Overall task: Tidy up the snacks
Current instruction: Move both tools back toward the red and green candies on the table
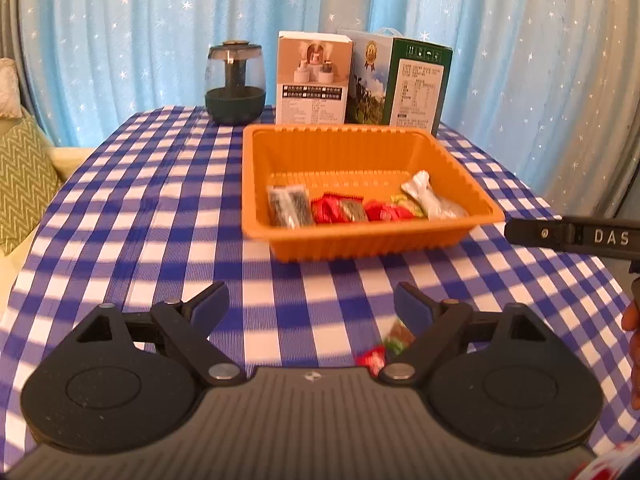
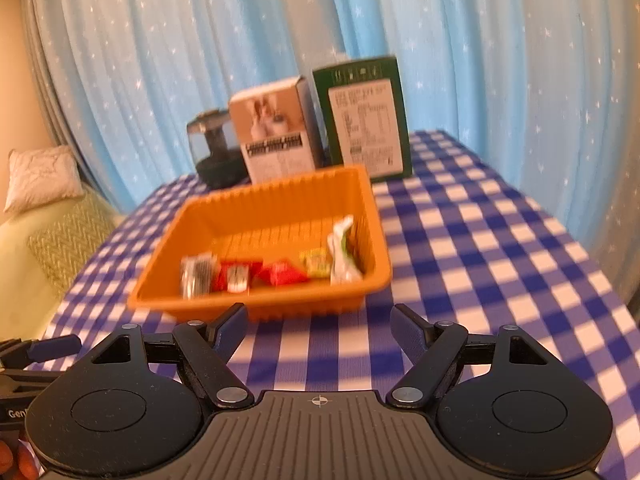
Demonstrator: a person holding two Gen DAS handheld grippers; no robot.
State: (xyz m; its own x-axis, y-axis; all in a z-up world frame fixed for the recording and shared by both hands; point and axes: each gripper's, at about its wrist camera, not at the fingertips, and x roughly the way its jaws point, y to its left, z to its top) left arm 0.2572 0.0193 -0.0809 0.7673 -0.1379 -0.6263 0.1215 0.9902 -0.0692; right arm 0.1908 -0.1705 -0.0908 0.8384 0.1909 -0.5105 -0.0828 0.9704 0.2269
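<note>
two grippers (image 1: 312, 304) (image 2: 318, 326) agape | orange tray (image 1: 372, 236) (ribbed) | mixed wrapped snacks (image 1: 352, 210)

Pretty bright, warm-tinted daylight glowing through the blue curtain (image 1: 120, 40) at 12 o'clock. Soft shadow bands stripe the checked tablecloth (image 1: 160, 200). Fisheye bends everything toward the edges, with dark corners. The right wrist view is blurrier, and its orange tray (image 2: 280, 200) is smeared.

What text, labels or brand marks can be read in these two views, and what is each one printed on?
"DAS": on the right hand-held gripper, cut off at the frame edge.
"Gen": on the left hand-held gripper's body, also cut off.
White box: label lines too small to read.
Green box: printed panel too small and blurred.
Snack wrappers in the orange tray: unreadable.
</note>
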